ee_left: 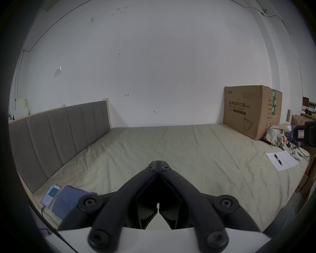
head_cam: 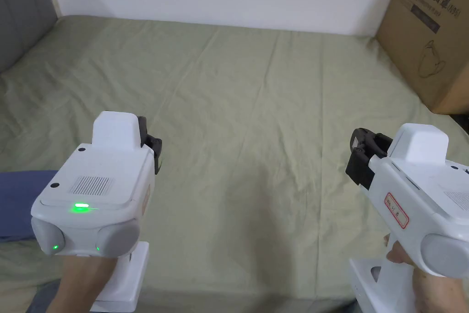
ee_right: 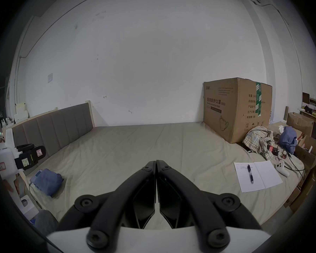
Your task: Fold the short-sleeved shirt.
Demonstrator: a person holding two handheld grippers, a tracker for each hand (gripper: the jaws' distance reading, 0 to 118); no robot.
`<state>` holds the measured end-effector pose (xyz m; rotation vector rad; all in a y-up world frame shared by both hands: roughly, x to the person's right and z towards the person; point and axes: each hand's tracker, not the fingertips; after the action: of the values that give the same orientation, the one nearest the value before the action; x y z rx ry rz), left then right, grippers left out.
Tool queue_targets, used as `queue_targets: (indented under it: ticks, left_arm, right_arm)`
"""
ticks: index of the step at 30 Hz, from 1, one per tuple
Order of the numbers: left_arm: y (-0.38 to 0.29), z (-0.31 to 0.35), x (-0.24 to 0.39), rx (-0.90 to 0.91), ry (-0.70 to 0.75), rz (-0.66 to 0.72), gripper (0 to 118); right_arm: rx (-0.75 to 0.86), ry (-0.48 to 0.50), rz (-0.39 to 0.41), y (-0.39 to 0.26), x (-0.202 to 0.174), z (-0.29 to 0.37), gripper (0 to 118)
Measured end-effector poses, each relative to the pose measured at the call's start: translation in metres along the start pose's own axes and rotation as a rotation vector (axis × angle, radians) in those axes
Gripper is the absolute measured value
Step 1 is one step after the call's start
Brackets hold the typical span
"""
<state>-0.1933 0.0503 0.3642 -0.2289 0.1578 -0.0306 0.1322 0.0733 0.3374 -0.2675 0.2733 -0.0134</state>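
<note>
Olive-green sheets (head_cam: 256, 112) cover the bed, bare between the two grippers, likely kept free as a folding surface. Left gripper (ee_left: 158, 163) and right gripper (ee_right: 156, 162) hover above it, jaws closed on nothing. A folded blue shirt (ee_right: 47, 181) lies at the bed's left edge beside a phone (ee_left: 50, 195); judging by that, folding looks finished. Printing on the cardboard box (ee_right: 235, 109) is left unread.
</note>
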Motion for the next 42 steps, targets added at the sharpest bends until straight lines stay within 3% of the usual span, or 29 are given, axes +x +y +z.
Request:
queue_targets:
  ticks: [6, 7, 13, 15, 16, 17, 19, 20, 21, 22, 23, 42]
  left_arm:
    - [-0.004, -0.001, 0.002, -0.024, -0.001, 0.009, 0]
    - [-0.004, 0.0, 0.002, -0.025, 0.0, 0.009, 0]
    - [0.0, 0.001, 0.005, -0.02, -0.006, -0.006, 2]
    - [0.002, 0.002, 0.006, -0.022, -0.003, 0.008, 20]
    - [0.004, 0.001, 0.005, -0.024, -0.005, 0.01, 38]
    - [0.005, 0.0, 0.005, -0.025, -0.009, 0.01, 67]
    - [0.005, -0.001, 0.005, -0.029, -0.013, 0.006, 96]
    - [0.006, -0.001, 0.006, -0.027, -0.011, 0.001, 106]
    - [0.006, -0.001, 0.007, -0.021, -0.005, -0.006, 111]
    - [0.006, 0.0, 0.007, -0.017, -0.001, -0.009, 114]
    - [0.007, 0.001, 0.008, -0.016, 0.002, -0.009, 118]
    - [0.011, 0.003, 0.009, -0.011, -0.006, 0.005, 118]
  right_arm:
    - [-0.002, 0.008, -0.002, -0.003, -0.003, 0.002, 0]
    - [0.007, 0.041, -0.072, -0.001, -0.004, 0.003, 0]
    - [0.008, 0.022, -0.051, -0.002, -0.008, 0.004, 0]
    - [-0.019, 0.072, -0.082, -0.002, -0.011, 0.003, 1]
    - [-0.019, 0.06, -0.08, -0.001, -0.011, 0.003, 4]
    - [-0.018, 0.063, -0.083, -0.001, -0.011, 0.003, 15]
    - [-0.016, 0.046, -0.062, -0.001, -0.008, 0.002, 56]
    - [-0.022, 0.053, -0.069, 0.0, -0.009, 0.001, 84]
    - [-0.026, 0.048, -0.069, 0.001, -0.009, 0.001, 99]
    - [-0.022, 0.046, -0.07, 0.001, -0.01, 0.001, 108]
    - [0.016, 0.027, -0.023, 0.001, -0.01, 0.002, 115]
    - [0.011, 0.022, 0.002, 0.005, -0.012, 0.001, 118]
